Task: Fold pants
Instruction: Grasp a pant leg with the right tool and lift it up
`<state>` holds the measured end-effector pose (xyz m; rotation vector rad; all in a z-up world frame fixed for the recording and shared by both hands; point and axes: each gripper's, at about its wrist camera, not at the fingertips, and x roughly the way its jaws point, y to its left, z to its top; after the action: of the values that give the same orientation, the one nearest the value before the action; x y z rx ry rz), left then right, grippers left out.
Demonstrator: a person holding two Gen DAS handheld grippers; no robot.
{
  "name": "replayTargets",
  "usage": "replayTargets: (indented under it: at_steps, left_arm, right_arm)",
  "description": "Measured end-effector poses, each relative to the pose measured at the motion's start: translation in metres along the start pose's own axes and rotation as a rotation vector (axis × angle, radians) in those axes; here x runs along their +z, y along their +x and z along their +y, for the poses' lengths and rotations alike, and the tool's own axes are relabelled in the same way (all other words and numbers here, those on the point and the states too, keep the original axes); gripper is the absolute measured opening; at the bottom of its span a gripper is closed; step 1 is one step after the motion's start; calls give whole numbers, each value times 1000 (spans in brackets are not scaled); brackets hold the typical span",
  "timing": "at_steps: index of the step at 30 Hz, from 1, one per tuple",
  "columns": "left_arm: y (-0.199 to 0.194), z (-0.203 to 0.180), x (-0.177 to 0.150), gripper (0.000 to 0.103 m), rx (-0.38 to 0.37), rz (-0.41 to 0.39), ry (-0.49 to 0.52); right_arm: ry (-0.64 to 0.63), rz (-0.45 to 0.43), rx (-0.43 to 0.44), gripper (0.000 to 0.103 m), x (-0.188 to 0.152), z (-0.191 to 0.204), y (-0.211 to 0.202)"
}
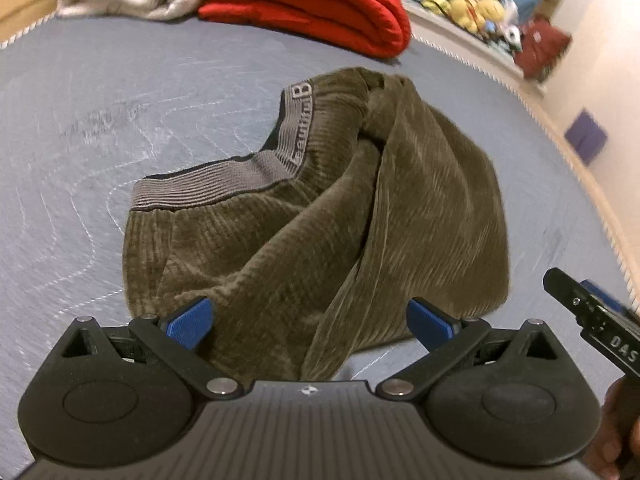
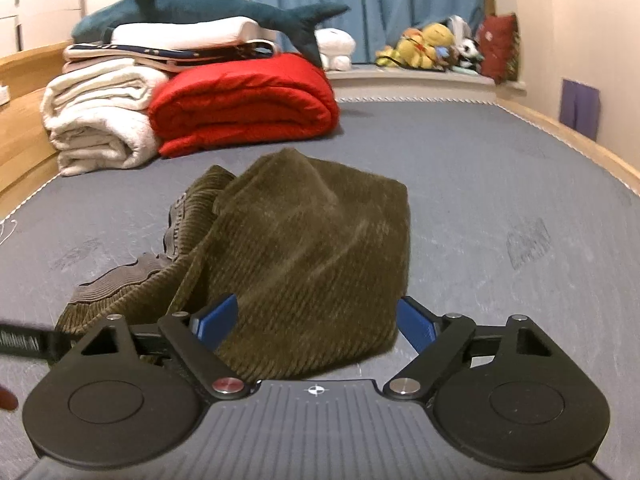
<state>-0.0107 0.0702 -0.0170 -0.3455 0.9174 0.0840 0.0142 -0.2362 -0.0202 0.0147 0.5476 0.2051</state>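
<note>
One pair of olive corduroy pants (image 1: 320, 216), bunched in a loose heap on the grey-blue mattress (image 1: 100, 120), grey ribbed waistband (image 1: 248, 168) facing up on its left side. Two grippers at the near edge of the heap: left gripper (image 1: 310, 322) with jaws wide, cloth lying between its two blue pads (image 1: 190, 326), not pinched; right gripper (image 2: 316, 320) likewise spread, cloth between, pads not pressing. Behind: one red folded blanket (image 2: 244, 108), one stack of white folded towels (image 2: 100, 120), one blue shark plush (image 2: 208, 8) on top, several small soft toys (image 2: 432, 46) on the ledge
</note>
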Motion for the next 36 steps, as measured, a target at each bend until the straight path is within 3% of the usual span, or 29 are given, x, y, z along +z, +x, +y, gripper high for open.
replayTargets:
  at_steps: [4,6,7,8,10,11,15,20,22,24,25,27,31,36]
  left_arm:
    - [-4,4,11,103,-23,-67,-64]
    - [-7,2,16,92,-12,-116,-56]
    - [-7,2,20,72,-15,-130,-52]
    - [-7,2,23,62,-24,-140,-60]
    - [-7,5,28,23,-54,-151,-81]
    - [-7,6,31,16,-69,-156,-89]
    - [-9,6,44,16,-82,-185,-94]
    - [-10,13,50,16,-83,-181,-128]
    - [-9,18,52,17,-84,-176,-137]
    - [-10,22,54,17,-80,-174,-144]
    - [-11,25,54,17,-80,-173,-149]
    - [-14,27,54,17,-82,-177,-156]
    - [-21,29,51,17,-90,-185,-154]
    - [-23,26,37,17,-101,-164,-125]
  right_arm:
    - [45,-6,25,57,34,-9,13]
    - [79,-5,49,55,55,-9,24]
    - [91,-7,54,55,68,-7,34]
    - [92,-5,59,55,78,-4,43]
    - [89,21,74,56,99,8,69]
    - [84,41,83,57,107,15,82]
    - [36,143,99,68,125,49,146]
    - [15,273,78,70,116,78,214]
    - [4,302,74,64,108,83,228]
    - [-50,322,26,49,99,83,232]
    - [-56,323,26,31,97,80,229]
    - [-59,302,33,10,94,67,212]
    - [-23,205,73,6,89,16,150]
    - [18,126,130,6,58,-69,49]
